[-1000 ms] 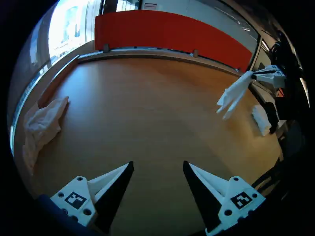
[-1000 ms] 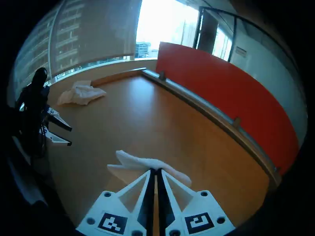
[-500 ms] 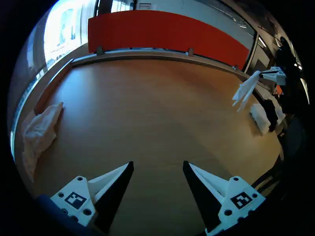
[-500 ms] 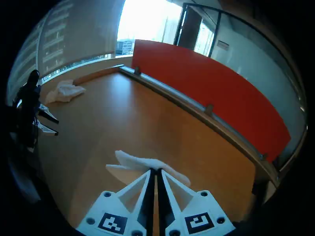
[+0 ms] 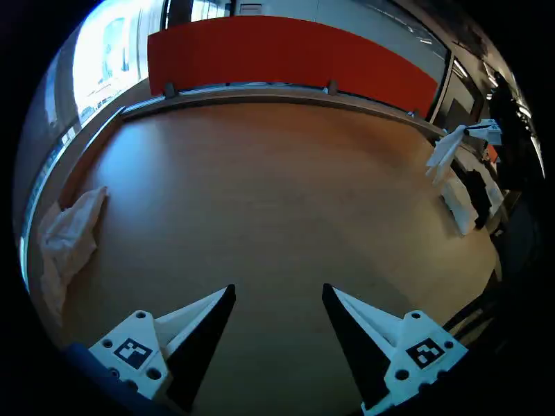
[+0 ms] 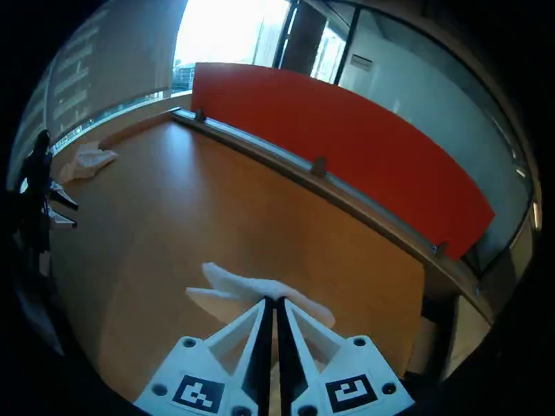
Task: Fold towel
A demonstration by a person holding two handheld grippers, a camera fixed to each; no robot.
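A folded white towel (image 6: 258,289) hangs from my right gripper (image 6: 273,305), whose fingers are shut on it above the wooden table (image 6: 208,222). In the left gripper view that same towel (image 5: 444,149) dangles from the right gripper (image 5: 466,130) at the far right edge. My left gripper (image 5: 277,295) stands open low over the table (image 5: 263,194), nothing between its fingers. In the right gripper view the left gripper (image 6: 61,210) shows small at the far left. A crumpled pile of white towels (image 5: 66,239) lies at the table's left edge.
A red partition (image 5: 291,55) on a raised rail runs along the table's far side. A stack of folded white towels (image 5: 459,204) sits at the right edge beside dark objects. Windows stand beyond the left end.
My right gripper has carried the towel farther to the right, toward the folded stack. The left gripper has turned slightly, so the crumpled pile sits lower and nearer the edge.
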